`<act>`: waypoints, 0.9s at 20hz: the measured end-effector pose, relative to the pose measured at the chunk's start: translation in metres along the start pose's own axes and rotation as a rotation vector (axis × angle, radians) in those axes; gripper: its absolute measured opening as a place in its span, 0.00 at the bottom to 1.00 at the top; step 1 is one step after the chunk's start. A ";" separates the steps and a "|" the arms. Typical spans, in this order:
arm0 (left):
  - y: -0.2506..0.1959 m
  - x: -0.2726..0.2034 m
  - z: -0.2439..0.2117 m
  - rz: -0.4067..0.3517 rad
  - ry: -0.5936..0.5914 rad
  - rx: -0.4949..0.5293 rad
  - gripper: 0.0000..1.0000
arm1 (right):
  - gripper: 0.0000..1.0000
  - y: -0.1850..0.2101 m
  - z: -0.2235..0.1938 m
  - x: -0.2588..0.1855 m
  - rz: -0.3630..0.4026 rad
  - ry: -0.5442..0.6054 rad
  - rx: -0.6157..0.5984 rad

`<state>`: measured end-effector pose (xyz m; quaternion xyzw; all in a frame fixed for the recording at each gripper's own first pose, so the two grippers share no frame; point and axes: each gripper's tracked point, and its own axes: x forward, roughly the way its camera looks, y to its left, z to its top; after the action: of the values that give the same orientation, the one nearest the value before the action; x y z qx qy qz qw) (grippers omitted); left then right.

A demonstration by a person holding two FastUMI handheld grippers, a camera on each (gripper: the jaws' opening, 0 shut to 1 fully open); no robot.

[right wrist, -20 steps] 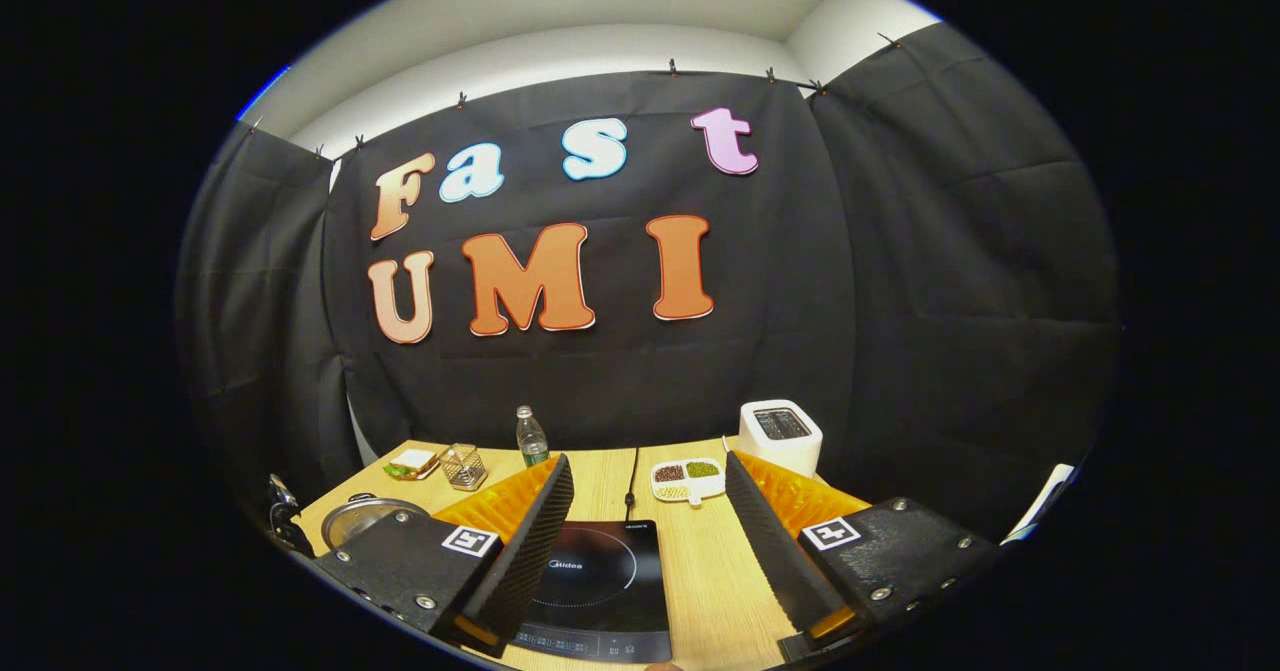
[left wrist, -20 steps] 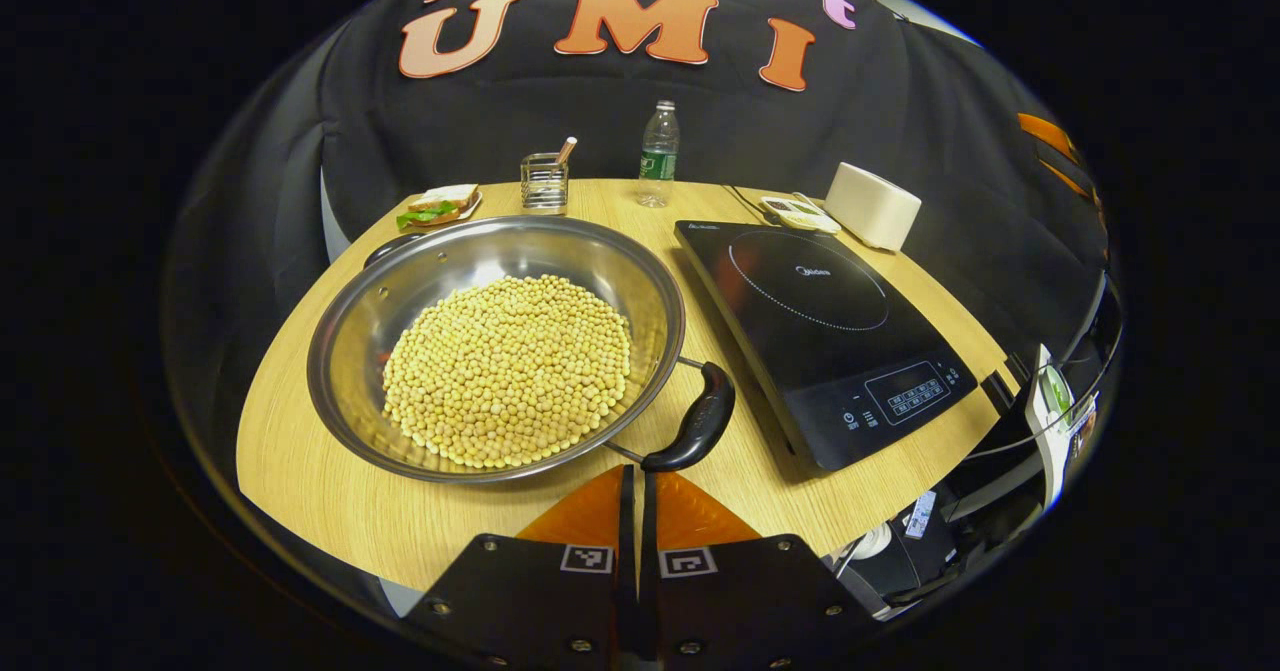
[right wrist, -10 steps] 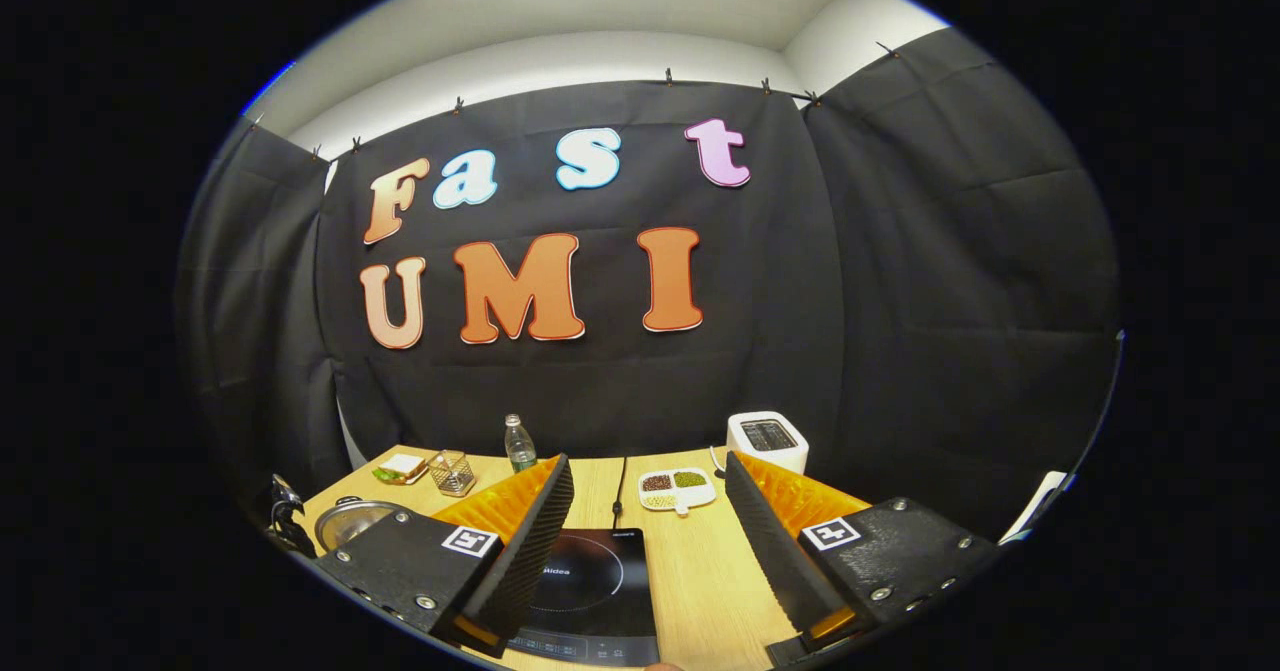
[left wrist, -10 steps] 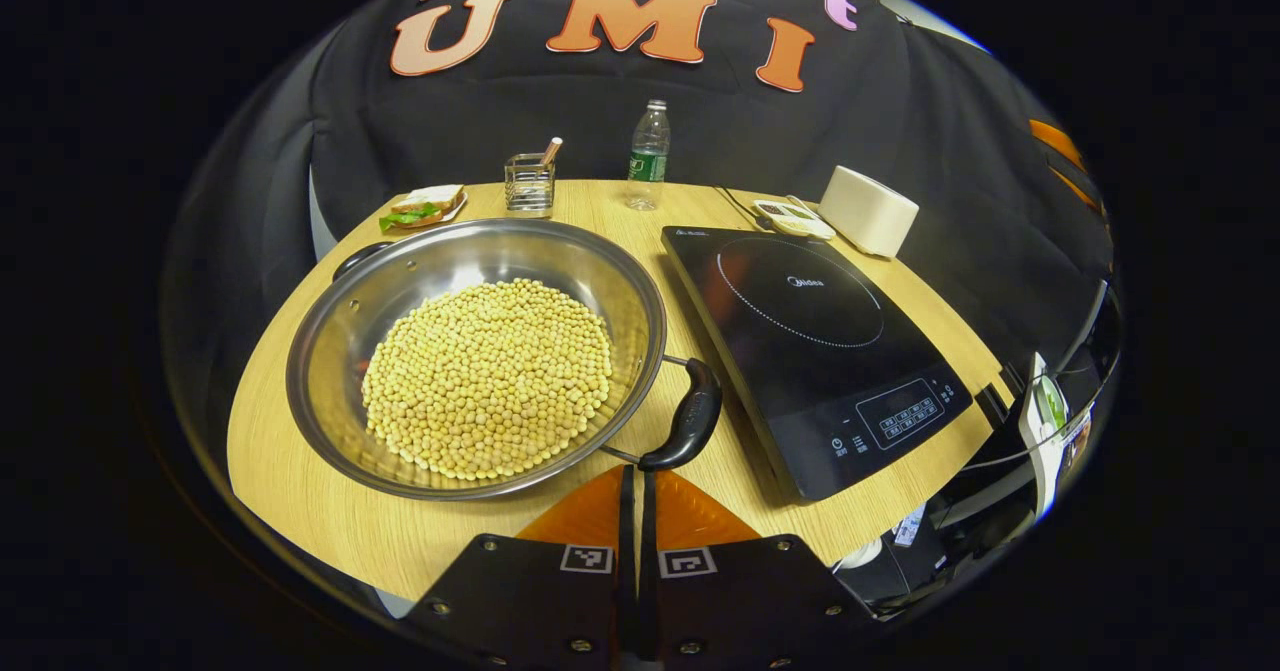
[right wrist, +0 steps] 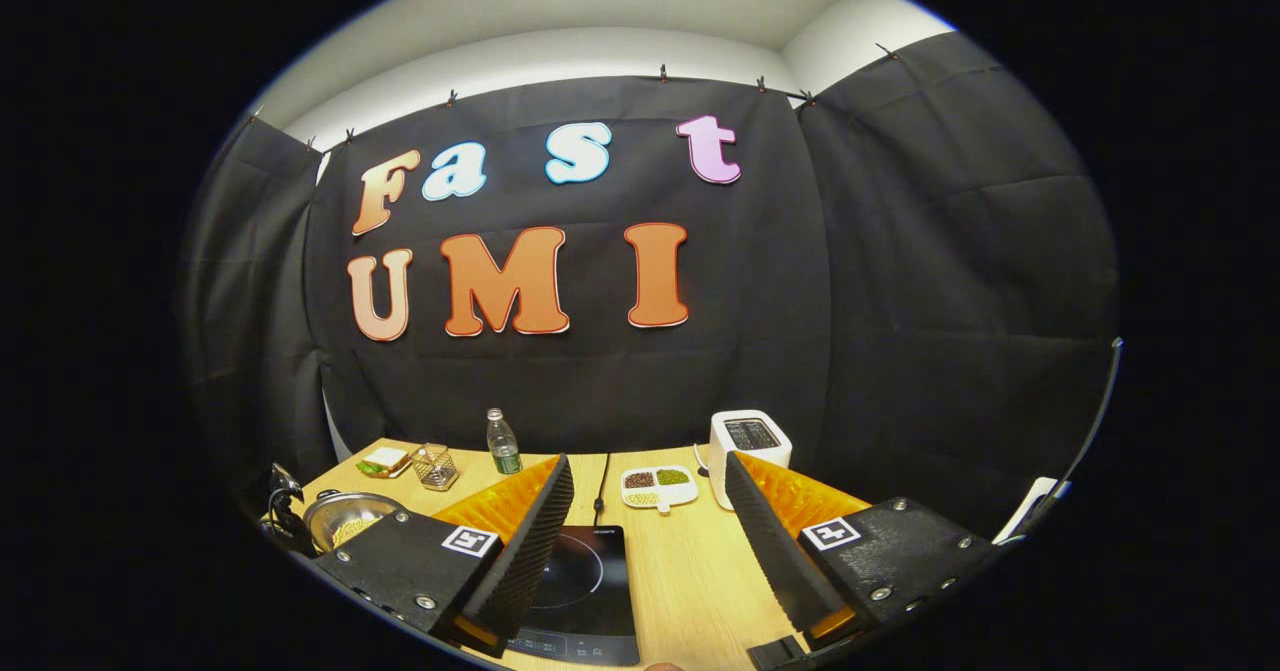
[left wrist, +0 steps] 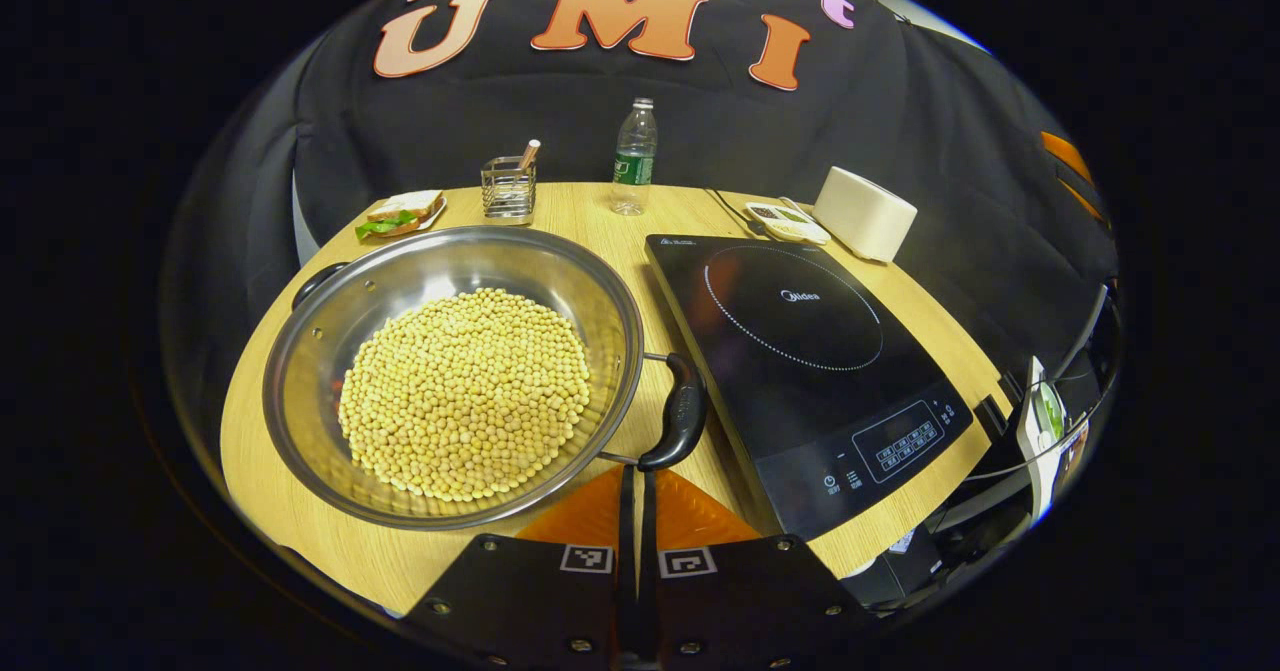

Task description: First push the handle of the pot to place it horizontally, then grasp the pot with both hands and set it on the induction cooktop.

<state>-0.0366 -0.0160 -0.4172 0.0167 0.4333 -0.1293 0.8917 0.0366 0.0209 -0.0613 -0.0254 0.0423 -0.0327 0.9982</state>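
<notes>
A wide, shallow stainless-steel pot [left wrist: 452,376] heaped with pale yellow beans [left wrist: 465,393] is seen on a light wooden table [left wrist: 300,511], just left of a flat black induction cooktop [left wrist: 800,346]. The left gripper [left wrist: 637,486] is pressed closed, empty, its tips at the near end of the pot's black curved handle [left wrist: 680,413]. The right gripper [right wrist: 648,526] is held wide open above the cooktop, holding nothing. A hard or off-centre push is judged likely to knock the pot into the cooktop's edge, or to spill beans.

One pot [left wrist: 455,371] (full of beans), one induction cooktop [left wrist: 800,341], one bottle [left wrist: 633,156], one toaster [left wrist: 865,213], one sandwich [left wrist: 398,215], two grippers
</notes>
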 end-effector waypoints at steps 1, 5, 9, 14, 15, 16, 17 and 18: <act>-0.001 0.004 0.002 -0.004 0.001 -0.001 0.02 | 0.95 -0.002 0.000 0.001 -0.004 0.000 0.000; -0.004 0.019 0.012 -0.022 -0.001 -0.023 0.02 | 0.95 -0.006 -0.004 0.007 -0.016 0.008 0.007; -0.006 0.030 0.023 -0.038 -0.006 -0.041 0.01 | 0.95 -0.011 -0.010 0.010 -0.028 0.024 0.000; -0.008 0.045 0.038 -0.048 -0.012 -0.040 0.01 | 0.95 -0.014 -0.015 0.017 -0.037 0.034 -0.003; -0.009 0.048 0.040 -0.050 -0.015 -0.038 0.01 | 0.95 -0.013 -0.017 0.019 -0.036 0.036 -0.004; -0.010 0.050 0.043 -0.051 -0.017 -0.035 0.01 | 0.95 -0.014 -0.018 0.021 -0.038 0.040 -0.007; -0.011 0.053 0.046 -0.052 -0.018 -0.033 0.01 | 0.95 -0.014 -0.020 0.023 -0.041 0.045 -0.010; -0.010 0.055 0.048 -0.052 -0.019 -0.030 0.01 | 0.95 -0.015 -0.023 0.025 -0.042 0.051 -0.013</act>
<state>0.0300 -0.0446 -0.4287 -0.0091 0.4272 -0.1462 0.8922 0.0581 0.0030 -0.0855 -0.0317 0.0676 -0.0540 0.9957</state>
